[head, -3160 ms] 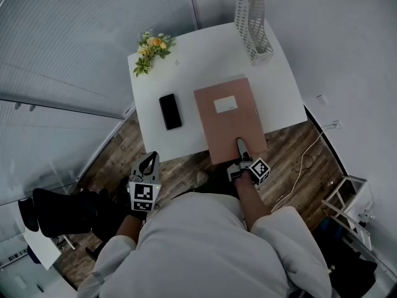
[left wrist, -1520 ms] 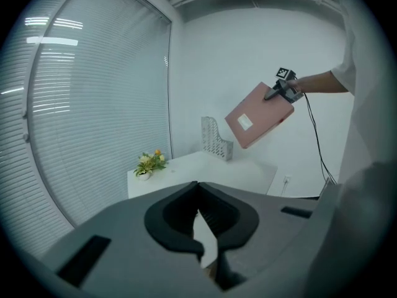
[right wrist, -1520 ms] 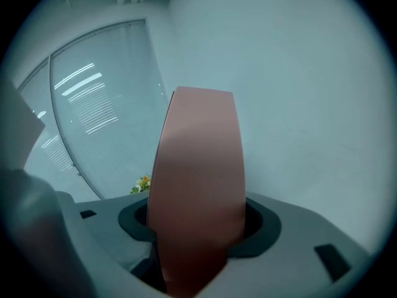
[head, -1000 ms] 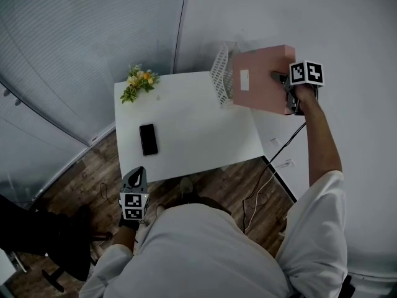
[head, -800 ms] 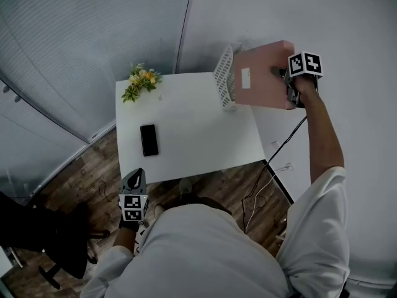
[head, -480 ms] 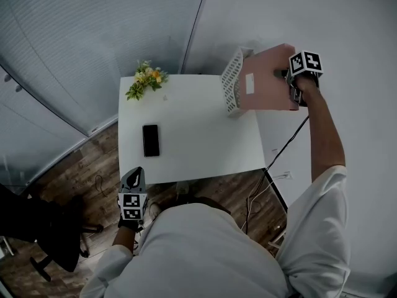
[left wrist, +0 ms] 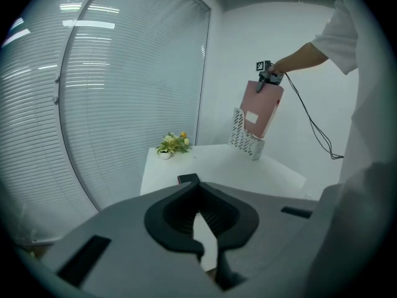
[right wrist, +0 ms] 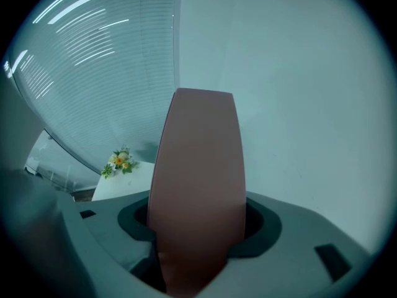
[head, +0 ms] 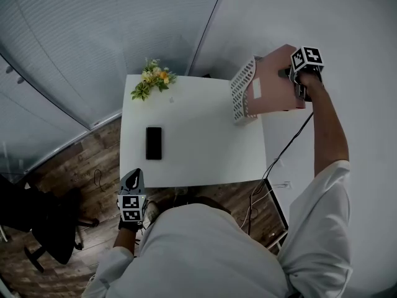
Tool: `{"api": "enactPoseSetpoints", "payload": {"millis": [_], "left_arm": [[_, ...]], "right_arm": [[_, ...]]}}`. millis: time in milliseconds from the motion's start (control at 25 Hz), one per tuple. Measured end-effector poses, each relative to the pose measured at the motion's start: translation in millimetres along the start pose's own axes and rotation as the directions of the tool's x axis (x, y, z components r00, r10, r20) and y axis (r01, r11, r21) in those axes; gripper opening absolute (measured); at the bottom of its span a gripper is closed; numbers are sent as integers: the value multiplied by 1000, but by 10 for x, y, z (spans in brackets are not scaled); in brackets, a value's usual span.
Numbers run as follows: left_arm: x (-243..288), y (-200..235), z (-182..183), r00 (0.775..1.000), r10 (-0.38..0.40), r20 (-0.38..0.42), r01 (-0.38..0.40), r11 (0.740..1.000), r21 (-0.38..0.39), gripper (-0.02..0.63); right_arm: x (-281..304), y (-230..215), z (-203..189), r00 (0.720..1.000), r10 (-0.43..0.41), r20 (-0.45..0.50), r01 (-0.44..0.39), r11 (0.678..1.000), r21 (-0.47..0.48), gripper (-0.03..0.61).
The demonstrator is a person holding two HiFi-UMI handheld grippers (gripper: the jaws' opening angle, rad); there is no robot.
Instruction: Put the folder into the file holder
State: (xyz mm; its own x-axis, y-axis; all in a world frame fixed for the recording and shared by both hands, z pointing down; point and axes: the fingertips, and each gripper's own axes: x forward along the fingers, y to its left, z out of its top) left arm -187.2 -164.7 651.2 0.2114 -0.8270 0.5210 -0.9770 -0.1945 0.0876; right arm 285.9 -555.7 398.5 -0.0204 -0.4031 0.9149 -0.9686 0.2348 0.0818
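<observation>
My right gripper [head: 291, 81] is raised at the table's far right, shut on the top edge of the pink folder [head: 273, 85]. The folder hangs on edge with its lower part down at the white perforated file holder [head: 243, 97]. In the left gripper view the folder [left wrist: 262, 107] dips into the top of the holder [left wrist: 244, 139]. In the right gripper view the folder [right wrist: 198, 179] fills the space between the jaws of the right gripper [right wrist: 192, 253]. My left gripper [head: 132, 179] hangs shut and empty below the table's near edge.
On the white table [head: 198, 154] lie a black phone [head: 153, 143] at the left and a small flower pot [head: 152, 79] in the far left corner. A cable [head: 291, 143] hangs past the table's right side. A dark chair [head: 46, 219] stands on the wooden floor at the left.
My right gripper has carried the folder from beside the holder down onto its top. The left gripper has stayed low by the table edge.
</observation>
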Motion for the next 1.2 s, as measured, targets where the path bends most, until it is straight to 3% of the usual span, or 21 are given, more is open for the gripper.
{"api": "enactPoseSetpoints", "payload": {"millis": [320, 800, 1200], "left_arm": [[92, 45, 31, 999, 27, -24, -28, 999, -28, 8], [348, -11, 87, 999, 12, -37, -13, 999, -38, 8], [394, -46, 106, 999, 4, -52, -6, 1000, -30, 8]], "right_arm": [[359, 61, 207, 997, 2, -81, -3, 1000, -18, 293], [374, 9, 354, 989, 24, -144, -30, 999, -37, 291], [581, -2, 393, 987, 39, -154, -41, 999, -10, 295]]}}
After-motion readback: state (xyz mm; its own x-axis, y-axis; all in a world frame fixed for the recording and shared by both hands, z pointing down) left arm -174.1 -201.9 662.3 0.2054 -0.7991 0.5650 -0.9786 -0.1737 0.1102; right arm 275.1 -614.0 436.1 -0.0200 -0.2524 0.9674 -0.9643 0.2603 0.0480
